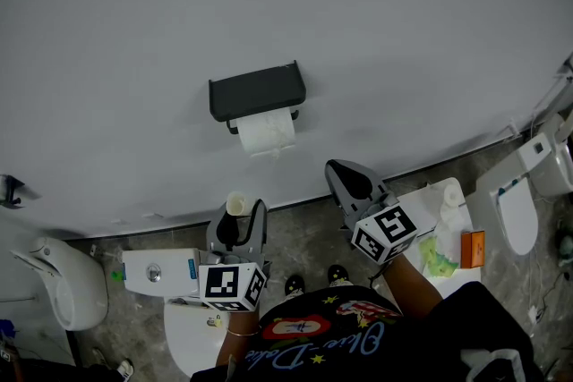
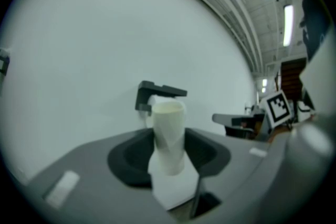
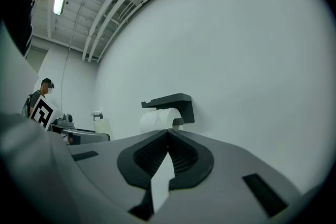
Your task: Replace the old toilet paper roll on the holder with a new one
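A black holder (image 1: 257, 91) with a flat shelf top is fixed to the white wall. A white paper roll (image 1: 267, 132) hangs on it with a loose sheet trailing down. The right gripper view shows the same holder (image 3: 170, 102) and roll (image 3: 156, 119) straight ahead. My left gripper (image 1: 238, 217) is below the holder, shut on a bare cream cardboard tube (image 1: 235, 204) that stands upright between the jaws. The tube (image 2: 169, 134) fills the middle of the left gripper view, in front of the holder (image 2: 157, 93). My right gripper (image 1: 336, 167) is shut with nothing in it, lower right of the roll.
A white toilet with its cistern (image 1: 159, 271) stands below my left hand, and another white fixture (image 1: 55, 280) is at the far left. At the right, a white stand (image 1: 448, 233) carries an orange box (image 1: 473, 248) and green items. A further toilet (image 1: 528, 192) is beyond it.
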